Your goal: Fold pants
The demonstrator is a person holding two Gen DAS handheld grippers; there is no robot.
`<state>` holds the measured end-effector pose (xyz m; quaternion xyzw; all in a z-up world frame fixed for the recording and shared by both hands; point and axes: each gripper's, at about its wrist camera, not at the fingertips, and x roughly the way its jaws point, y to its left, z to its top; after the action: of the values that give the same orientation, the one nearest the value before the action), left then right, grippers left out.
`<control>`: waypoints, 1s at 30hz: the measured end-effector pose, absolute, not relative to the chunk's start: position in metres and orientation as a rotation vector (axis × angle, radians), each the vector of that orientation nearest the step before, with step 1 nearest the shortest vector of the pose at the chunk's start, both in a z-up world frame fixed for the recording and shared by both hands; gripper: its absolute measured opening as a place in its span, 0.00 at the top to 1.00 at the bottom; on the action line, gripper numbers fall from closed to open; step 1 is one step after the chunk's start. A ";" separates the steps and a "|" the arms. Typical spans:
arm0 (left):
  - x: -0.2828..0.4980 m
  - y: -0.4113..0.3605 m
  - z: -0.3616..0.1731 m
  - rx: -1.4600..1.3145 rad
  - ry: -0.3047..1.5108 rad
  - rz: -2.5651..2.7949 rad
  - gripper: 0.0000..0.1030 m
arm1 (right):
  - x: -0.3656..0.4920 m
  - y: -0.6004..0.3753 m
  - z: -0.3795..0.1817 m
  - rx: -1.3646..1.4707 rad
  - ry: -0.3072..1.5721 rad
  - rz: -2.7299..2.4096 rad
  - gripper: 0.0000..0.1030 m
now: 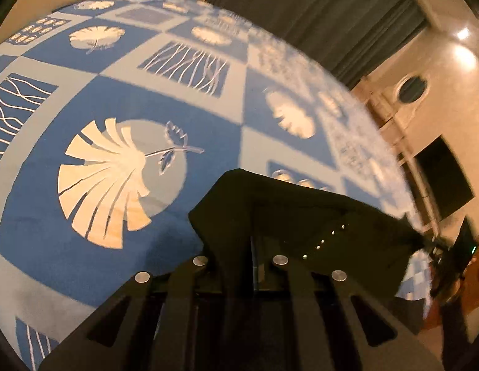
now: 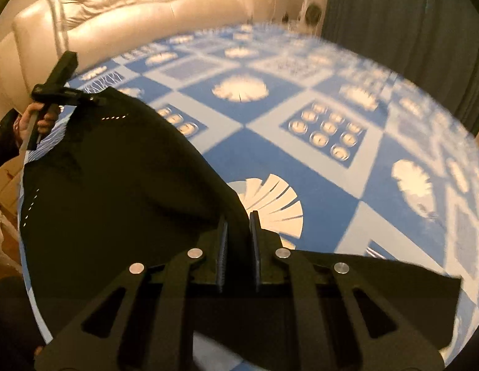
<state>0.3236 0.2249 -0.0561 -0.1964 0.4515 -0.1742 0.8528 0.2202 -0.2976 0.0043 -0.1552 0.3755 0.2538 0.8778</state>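
Black pants (image 2: 115, 185) hang spread between the two grippers above a blue patterned cloth (image 2: 301, 154). In the right wrist view my right gripper (image 2: 239, 225) is shut on a folded edge of the pants, and black fabric fills the narrow gap between its pads. My left gripper (image 2: 94, 100), held by a hand (image 2: 29, 120), pinches the far corner at upper left. In the left wrist view the pants (image 1: 301, 210) drape over my left gripper (image 1: 254, 241) and hide its fingertips. A row of small shiny studs (image 1: 329, 238) shows on the fabric.
The blue cloth (image 1: 115, 77), printed with white leaf and line squares, covers the whole surface. A cream leather sofa (image 2: 131, 15) stands behind it. Dark curtains (image 1: 332, 15) hang at the back right. A dark screen (image 1: 443, 179) sits on the right wall.
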 end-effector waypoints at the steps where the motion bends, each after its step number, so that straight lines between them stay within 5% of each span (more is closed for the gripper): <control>1: 0.315 0.225 -0.049 -0.415 0.929 -0.381 0.91 | 0.202 -0.297 0.008 -0.333 0.752 0.518 0.88; 11: 0.214 0.231 -0.019 -0.436 0.838 -0.486 0.88 | 0.060 -0.285 -0.026 -0.451 0.671 0.422 0.88; 19: 0.135 0.263 -0.074 -0.457 0.975 -0.377 0.65 | 0.021 -0.274 -0.074 -0.451 0.802 0.430 0.85; 23: 0.104 0.279 -0.092 -0.470 1.015 -0.305 0.65 | 0.010 -0.268 -0.074 -0.419 0.826 0.425 0.68; 30: 0.063 0.297 -0.073 -0.617 0.947 -0.234 0.65 | 0.007 -0.313 -0.050 0.150 0.885 0.386 0.38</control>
<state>0.0634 0.2968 -0.0732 -0.2917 0.4474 -0.1107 0.8381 0.0074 -0.3131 -0.0499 0.0718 0.4253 0.1852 0.8830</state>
